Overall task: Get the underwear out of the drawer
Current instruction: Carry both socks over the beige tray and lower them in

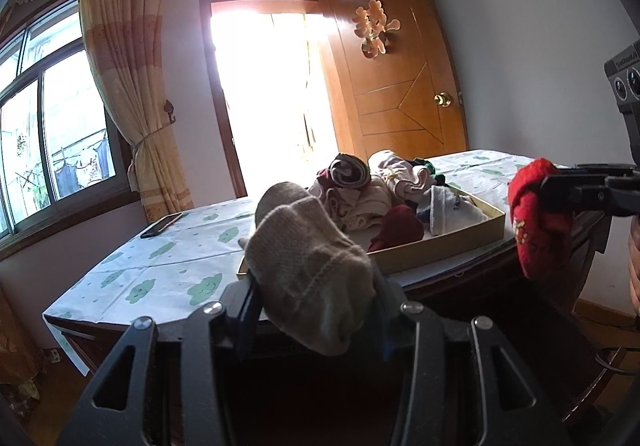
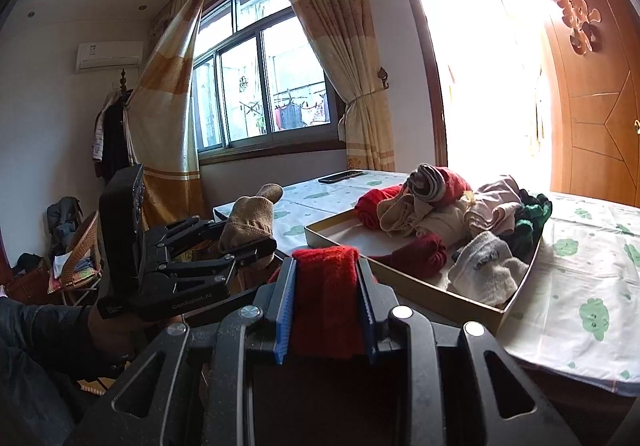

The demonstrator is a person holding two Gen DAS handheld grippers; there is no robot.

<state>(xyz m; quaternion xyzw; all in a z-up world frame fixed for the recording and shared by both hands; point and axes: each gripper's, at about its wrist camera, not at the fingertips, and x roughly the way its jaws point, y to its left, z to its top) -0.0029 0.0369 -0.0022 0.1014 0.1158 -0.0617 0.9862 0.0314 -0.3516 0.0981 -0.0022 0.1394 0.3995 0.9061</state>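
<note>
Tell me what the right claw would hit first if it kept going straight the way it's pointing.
Probably the near rim of the shallow cardboard tray, then the dark red rolled sock inside it; depth is uncertain. The right claw grips a red knitted sock.

Daylit room, pretty harsh: doorway totally blown out around 12 o'clock, glare washing onto the wooden door. Dark, murky down at 6. Heavy fisheye bending, black vignette in corners.

Pale walls; curtained window; glaring doorway, detail washed out; wooden door; air conditioner.
</note>
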